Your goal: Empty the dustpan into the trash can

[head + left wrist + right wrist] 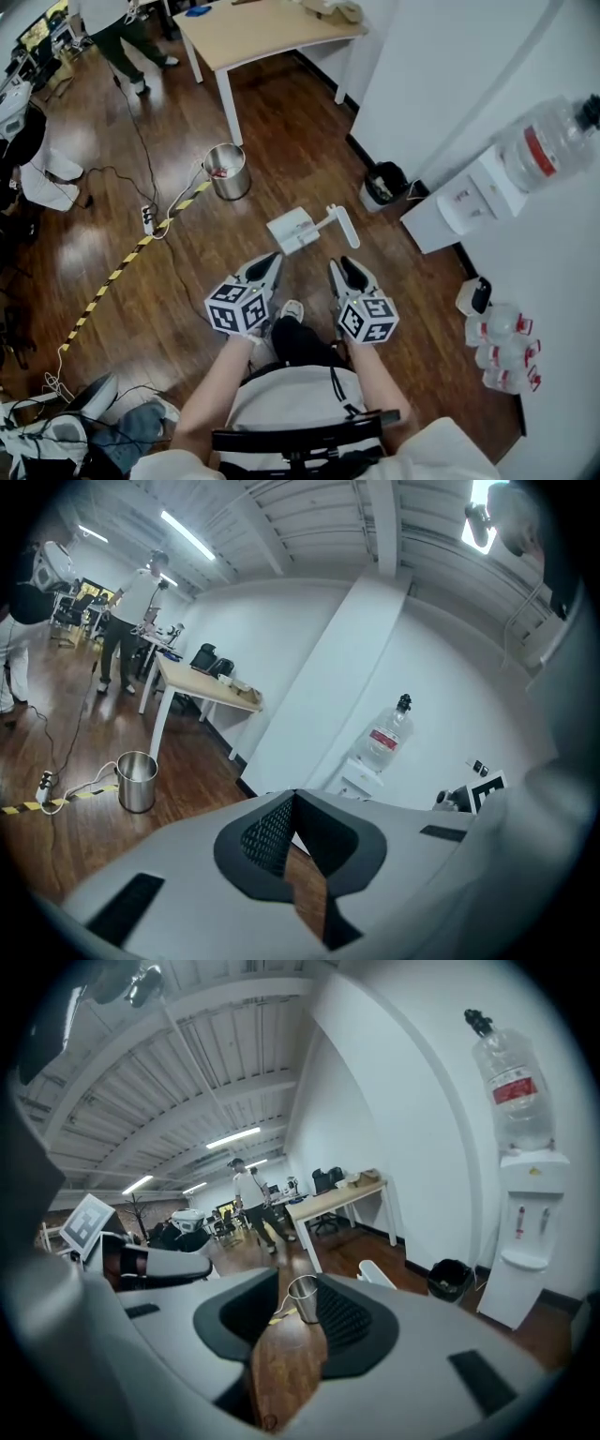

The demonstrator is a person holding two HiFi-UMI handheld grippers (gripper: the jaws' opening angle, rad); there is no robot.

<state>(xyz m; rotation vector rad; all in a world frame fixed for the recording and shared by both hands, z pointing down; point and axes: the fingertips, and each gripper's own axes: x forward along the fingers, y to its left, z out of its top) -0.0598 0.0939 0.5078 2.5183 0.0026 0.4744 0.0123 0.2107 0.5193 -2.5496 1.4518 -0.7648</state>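
Head view: the dustpan (pixel 298 229) lies untouched on the floor (pixel 187 281), apart from the steel trash can (pixel 228 171), so I judge everything is left. Left gripper view: the left gripper (pixel 293 797) has jaws closed, empty. Right gripper view: the right gripper (pixel 302 1290) has jaws parted, empty.

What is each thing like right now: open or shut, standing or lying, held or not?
Dustpan: lying on the floor, not held.
Metal trash can: upright, top open.
Black bin: upright, top open.
Water bottle: standing neck up on the dispenser.
Left gripper: shut, holding nothing.
Right gripper: open, holding nothing.
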